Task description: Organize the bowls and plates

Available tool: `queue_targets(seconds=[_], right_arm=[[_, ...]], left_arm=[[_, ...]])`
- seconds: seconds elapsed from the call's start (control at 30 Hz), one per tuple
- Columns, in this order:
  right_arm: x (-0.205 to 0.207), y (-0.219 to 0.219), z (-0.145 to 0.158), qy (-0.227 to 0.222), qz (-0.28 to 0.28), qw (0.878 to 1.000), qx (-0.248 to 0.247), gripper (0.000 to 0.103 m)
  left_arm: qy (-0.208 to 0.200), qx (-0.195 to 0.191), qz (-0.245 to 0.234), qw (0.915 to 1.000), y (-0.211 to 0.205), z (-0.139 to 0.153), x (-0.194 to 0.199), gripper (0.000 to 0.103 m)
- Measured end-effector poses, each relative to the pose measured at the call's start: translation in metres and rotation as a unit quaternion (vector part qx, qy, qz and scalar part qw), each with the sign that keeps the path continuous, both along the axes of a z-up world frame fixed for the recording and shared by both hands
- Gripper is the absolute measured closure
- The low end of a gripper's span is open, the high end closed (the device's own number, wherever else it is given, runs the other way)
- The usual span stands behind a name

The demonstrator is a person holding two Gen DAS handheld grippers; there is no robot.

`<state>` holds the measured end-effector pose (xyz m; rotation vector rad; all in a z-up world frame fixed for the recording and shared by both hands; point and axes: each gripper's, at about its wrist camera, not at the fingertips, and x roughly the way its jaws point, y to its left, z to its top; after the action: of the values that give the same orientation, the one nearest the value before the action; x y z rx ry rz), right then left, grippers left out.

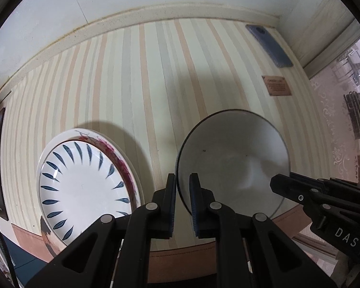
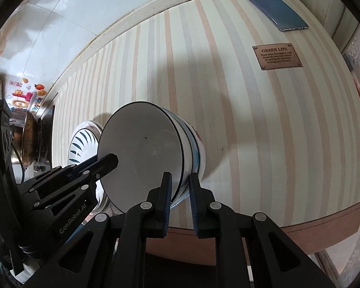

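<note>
A white bowl with a dark rim (image 1: 232, 163) is tipped up over the striped table. My left gripper (image 1: 183, 206) is shut on its left rim. My right gripper (image 2: 180, 204) is shut on the rim on the opposite side; the bowl (image 2: 144, 153) shows blue bands on its outer wall. The right gripper also shows in the left wrist view (image 1: 283, 184), the left gripper in the right wrist view (image 2: 108, 160). A white plate with blue leaf marks (image 1: 84, 187) lies on a larger floral-rimmed plate (image 1: 117, 153) left of the bowl, partly hidden in the right wrist view (image 2: 81, 141).
A blue phone (image 2: 274, 9) lies at the far right corner of the striped table (image 2: 252, 120). A brown "GREEN LIFE" plaque (image 2: 277, 56) sits near it. A wall runs along the back. Pans and stickers (image 2: 28, 124) are at the left. The table's front edge is close.
</note>
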<state>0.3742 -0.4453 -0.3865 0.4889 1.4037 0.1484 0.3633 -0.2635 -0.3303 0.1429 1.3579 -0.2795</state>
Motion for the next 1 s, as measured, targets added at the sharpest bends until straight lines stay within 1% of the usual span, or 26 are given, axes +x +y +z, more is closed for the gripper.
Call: queue_targets(seconds=[0.1,0.13,0.2,0.23,0.27,0.3,0.33,0.37,0.4,0.43,0.47,0.5,0.53,0.57,0.63,0.67,0.77,0.83,0.9,1.0], right_arm=[[-0.007,0.001,0.016,-0.014,-0.01,1.0,-0.013,0.085],[-0.012,0.003,0.026,-0.026,-0.013,0.999,-0.018,0.085],[-0.023,0.008,0.046,-0.046,-0.019,0.998,-0.035,0.079],[-0.028,0.011,0.056,-0.057,-0.02,0.997,-0.042,0.07],[-0.034,0.014,0.066,-0.068,-0.021,0.996,-0.049,0.062],[-0.041,0.017,0.076,-0.077,-0.023,0.995,-0.056,0.06],[-0.049,0.022,0.088,-0.09,-0.026,0.993,-0.069,0.057],[-0.055,0.025,0.096,-0.098,-0.025,0.992,-0.079,0.049],[-0.061,0.03,0.104,-0.106,-0.022,0.99,-0.088,0.045],[-0.069,0.035,0.114,-0.116,-0.02,0.988,-0.096,0.04],[-0.075,0.038,0.121,-0.124,-0.02,0.987,-0.101,0.037],[-0.081,0.042,0.129,-0.131,-0.018,0.985,-0.107,0.036],[-0.089,0.047,0.137,-0.14,-0.015,0.984,-0.112,0.032],[-0.095,0.05,0.143,-0.147,-0.014,0.983,-0.11,0.027],[-0.11,0.055,0.157,-0.169,-0.017,0.98,-0.101,0.023],[-0.118,0.058,0.163,-0.176,-0.016,0.979,-0.105,0.019],[-0.135,0.065,0.179,-0.195,-0.017,0.972,-0.129,0.012],[-0.143,0.068,0.187,-0.203,-0.02,0.969,-0.137,0.009],[-0.151,0.069,0.196,-0.212,-0.023,0.966,-0.145,0.009],[-0.16,0.07,0.203,-0.216,-0.026,0.965,-0.145,0.008]], left_arm=[[-0.014,-0.007,-0.007,0.9998,0.006,0.02,-0.009,0.092],[-0.02,-0.01,-0.009,0.9997,0.008,0.028,-0.013,0.09],[-0.036,-0.02,-0.013,0.9991,0.016,0.048,-0.022,0.086],[-0.045,-0.025,-0.015,0.9986,0.02,0.058,-0.027,0.082],[-0.054,-0.028,-0.015,0.9981,0.024,0.067,-0.03,0.08],[-0.068,-0.03,-0.016,0.9971,0.029,0.079,-0.037,0.076],[-0.077,-0.034,-0.016,0.9963,0.034,0.089,-0.042,0.075],[-0.081,-0.04,-0.016,0.9957,0.038,0.096,-0.045,0.074],[-0.089,-0.046,-0.016,0.9949,0.044,0.106,-0.051,0.072],[-0.095,-0.048,-0.016,0.9942,0.048,0.113,-0.055,0.06],[-0.1,-0.05,-0.016,0.9936,0.051,0.12,-0.059,0.05],[-0.104,-0.058,-0.017,0.9928,0.057,0.128,-0.064,0.027],[-0.107,-0.066,-0.016,0.9919,0.062,0.134,-0.068,0.018],[-0.115,-0.071,-0.013,0.9907,0.067,0.141,-0.074,0.018],[-0.127,-0.075,-0.012,0.989,0.073,0.151,-0.082,0.018],[-0.132,-0.078,-0.009,0.988,0.078,0.157,-0.087,0.018],[-0.137,-0.09,-0.006,0.9864,0.084,0.167,-0.098,0.018],[-0.141,-0.098,-0.002,0.9851,0.089,0.173,-0.105,0.014],[-0.142,-0.106,0.001,0.9842,0.092,0.177,-0.111,0.011],[-0.144,-0.111,0.005,0.9833,0.092,0.18,-0.116,0.011]])
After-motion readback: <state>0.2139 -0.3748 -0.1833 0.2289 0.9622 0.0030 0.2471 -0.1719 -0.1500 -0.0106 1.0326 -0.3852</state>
